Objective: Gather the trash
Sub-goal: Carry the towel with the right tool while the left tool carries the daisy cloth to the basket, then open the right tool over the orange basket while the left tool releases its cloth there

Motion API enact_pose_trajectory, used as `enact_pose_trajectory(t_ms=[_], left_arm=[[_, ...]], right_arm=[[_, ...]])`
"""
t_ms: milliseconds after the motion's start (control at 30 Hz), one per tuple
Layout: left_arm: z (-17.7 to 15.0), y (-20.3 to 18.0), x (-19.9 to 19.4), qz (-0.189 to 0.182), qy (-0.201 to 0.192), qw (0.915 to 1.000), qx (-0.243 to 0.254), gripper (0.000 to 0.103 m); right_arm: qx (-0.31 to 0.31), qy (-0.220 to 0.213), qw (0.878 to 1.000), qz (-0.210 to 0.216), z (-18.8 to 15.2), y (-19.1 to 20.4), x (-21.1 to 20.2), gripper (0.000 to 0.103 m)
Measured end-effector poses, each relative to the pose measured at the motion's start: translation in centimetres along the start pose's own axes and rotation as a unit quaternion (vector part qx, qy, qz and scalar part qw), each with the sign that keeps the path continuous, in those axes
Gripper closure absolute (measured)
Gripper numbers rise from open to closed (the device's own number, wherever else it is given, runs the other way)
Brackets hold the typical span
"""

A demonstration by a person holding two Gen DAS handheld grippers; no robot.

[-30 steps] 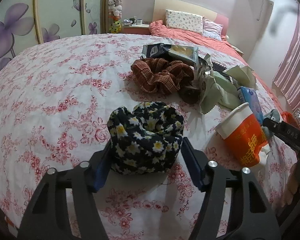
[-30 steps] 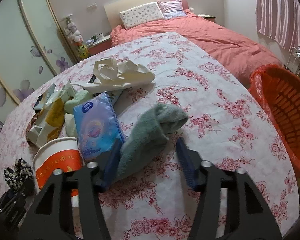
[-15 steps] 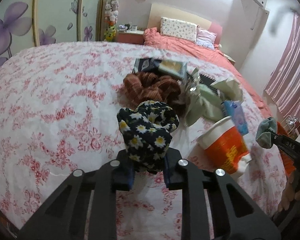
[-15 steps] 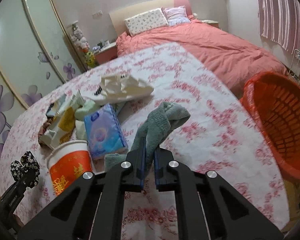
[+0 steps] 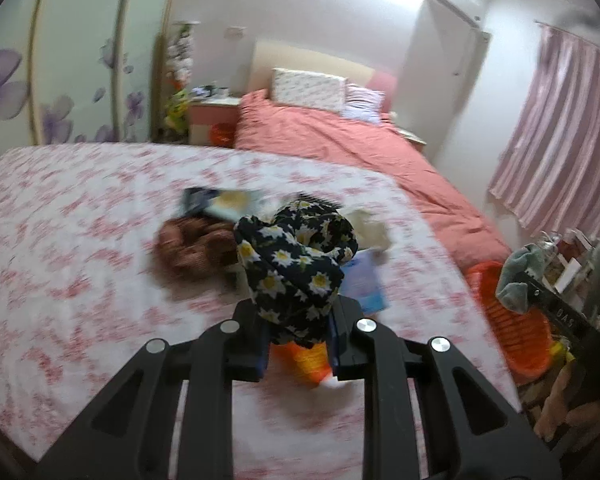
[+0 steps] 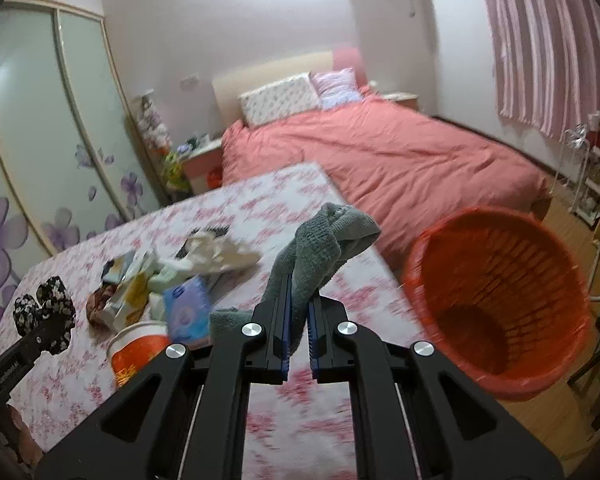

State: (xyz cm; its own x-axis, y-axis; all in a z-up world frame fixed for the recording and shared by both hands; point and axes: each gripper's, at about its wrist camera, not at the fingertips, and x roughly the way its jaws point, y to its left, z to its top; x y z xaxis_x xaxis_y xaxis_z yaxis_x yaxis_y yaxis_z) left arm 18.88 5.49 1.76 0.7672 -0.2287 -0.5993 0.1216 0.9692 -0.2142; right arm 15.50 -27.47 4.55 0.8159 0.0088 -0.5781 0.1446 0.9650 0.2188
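My left gripper (image 5: 298,336) has its fingers clamped on a black daisy-print cloth (image 5: 296,264), lifted clear of the flowered cover (image 5: 80,240). My right gripper (image 6: 298,330) has its fingers nearly closed, pinching a grey-green sock (image 6: 320,248), also held up in the air. Below lie a rust-brown cloth (image 5: 192,248), wrappers (image 6: 136,280), a blue tissue pack (image 6: 188,308) and a red paper cup (image 6: 138,350). To the right, beside the covered surface, stands the orange basket (image 6: 500,296). Beyond is the bed (image 6: 400,152).
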Motion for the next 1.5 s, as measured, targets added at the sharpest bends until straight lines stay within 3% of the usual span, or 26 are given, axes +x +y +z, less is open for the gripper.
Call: enact_pose_trajectory(t_ms=[367,767,967,1067,1133,1200,1500], left_arm=[[0.4,-12.9,2.9,-0.099,0.014,0.9918,0.079,0.081],[-1.3,-25.7,10.4,-0.188,0.072,0.9685,0.146,0.081],[-2.6,-29.7,13.7,-0.205,0.096,0.9591,0.170,0.081],[-2.9,-30.7,15.0,-0.204,0.105,0.9572,0.176,0.074],[-3.2,-30.7,15.5,-0.197,0.107,0.9585,0.176,0.067],[-3.4,-30.7,15.8,-0.190,0.113,0.9595,0.175,0.059],[-3.4,-28.0,15.9,-0.162,0.123,0.9657,0.161,0.050]], right_arm=[[0.015,-0.056,0.996,-0.064,1.4,-6.7,-1.6,0.096],[0.067,-0.052,0.991,-0.105,0.9,-15.0,0.6,0.096],[0.075,-0.046,0.990,-0.109,0.7,-17.3,1.7,0.096],[0.081,-0.042,0.990,-0.104,0.6,-18.4,2.1,0.094],[0.080,-0.038,0.991,-0.102,0.3,-18.6,2.4,0.085],[0.080,-0.038,0.991,-0.102,0.0,-18.8,2.2,0.062],[0.089,-0.031,0.990,-0.106,0.3,-19.2,1.5,0.060]])
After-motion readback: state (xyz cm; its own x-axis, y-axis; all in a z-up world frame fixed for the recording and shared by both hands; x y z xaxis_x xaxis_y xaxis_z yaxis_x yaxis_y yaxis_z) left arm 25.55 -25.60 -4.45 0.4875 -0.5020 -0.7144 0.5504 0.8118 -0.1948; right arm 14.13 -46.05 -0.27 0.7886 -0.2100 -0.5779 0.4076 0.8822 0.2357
